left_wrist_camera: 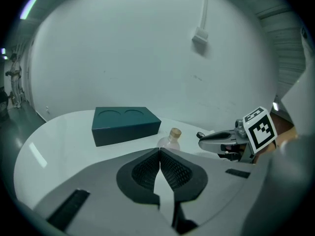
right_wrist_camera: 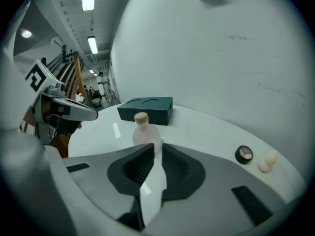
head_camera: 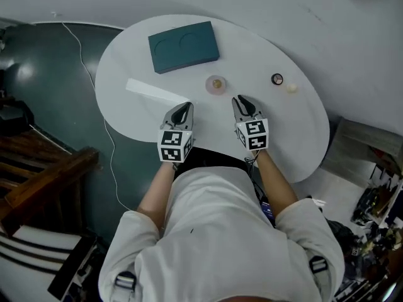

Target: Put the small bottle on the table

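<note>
Small bottle [head_camera: 216, 84] upright near the middle of the white table [head_camera: 286, 137], free of both grippers. Left gripper [head_camera: 183, 108] at 7 o'clock of it, jaws pressed together on nothing. Right gripper [head_camera: 242, 100] at 5 o'clock, jaws a narrow slit apart, nothing between them, bottle just past the tips.

Teal box [head_camera: 184, 46] at 11 o'clock of the bottle, close to the far rim. Round compact [head_camera: 277, 78] and cream lump [head_camera: 291, 88] at 3 o'clock, well apart from the bottle, also near the far rim. Bare tabletop from 8 to 9 o'clock of the bottle and again toward 4 o'clock. Near rim about level with the marker cubes.

Only in the head view: the whole oval rim, dark floor with a thin cable [head_camera: 94, 87] at 9 o'clock, wooden furniture [head_camera: 44, 175] at 8 o'clock.

Only in the gripper views: the bottle's cork-coloured cap and pale clear body, each gripper side-on from the other, a bare wall behind the table.
</note>
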Demonstrator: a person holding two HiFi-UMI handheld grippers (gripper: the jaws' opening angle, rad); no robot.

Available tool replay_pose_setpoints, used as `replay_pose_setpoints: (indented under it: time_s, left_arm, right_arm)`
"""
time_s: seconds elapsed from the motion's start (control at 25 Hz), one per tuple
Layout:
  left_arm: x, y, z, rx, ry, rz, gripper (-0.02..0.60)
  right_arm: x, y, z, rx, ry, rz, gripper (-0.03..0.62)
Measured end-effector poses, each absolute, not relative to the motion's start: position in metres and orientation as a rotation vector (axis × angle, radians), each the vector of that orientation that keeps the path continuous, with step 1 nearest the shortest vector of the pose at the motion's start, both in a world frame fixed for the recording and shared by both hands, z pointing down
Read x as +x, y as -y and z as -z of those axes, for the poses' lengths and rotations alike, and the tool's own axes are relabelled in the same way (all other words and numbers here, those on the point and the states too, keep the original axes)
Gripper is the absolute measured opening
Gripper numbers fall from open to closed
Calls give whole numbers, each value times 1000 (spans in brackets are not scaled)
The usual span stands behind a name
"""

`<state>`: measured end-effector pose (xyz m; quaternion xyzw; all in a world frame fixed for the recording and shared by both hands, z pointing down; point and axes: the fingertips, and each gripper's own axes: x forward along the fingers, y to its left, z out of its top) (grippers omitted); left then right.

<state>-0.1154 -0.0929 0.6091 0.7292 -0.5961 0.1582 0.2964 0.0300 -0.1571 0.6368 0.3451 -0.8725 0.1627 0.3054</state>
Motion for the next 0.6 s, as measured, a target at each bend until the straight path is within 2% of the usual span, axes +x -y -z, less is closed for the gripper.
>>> replay_pose_setpoints:
  time_s: [0.04, 0.08, 0.6]
  left_arm:
    - [-111, 95, -611, 1952, 1567, -431, 20]
    - [-108, 97, -612, 1964, 1551, -439, 20]
    - [-62, 110, -585, 2148, 1408, -431, 20]
  right_arm:
    - [37, 155, -636, 941, 2294, -433, 23]
    - [44, 153, -636, 961, 2280, -438, -2]
    - [78, 119, -598, 1202, 2294, -468, -3]
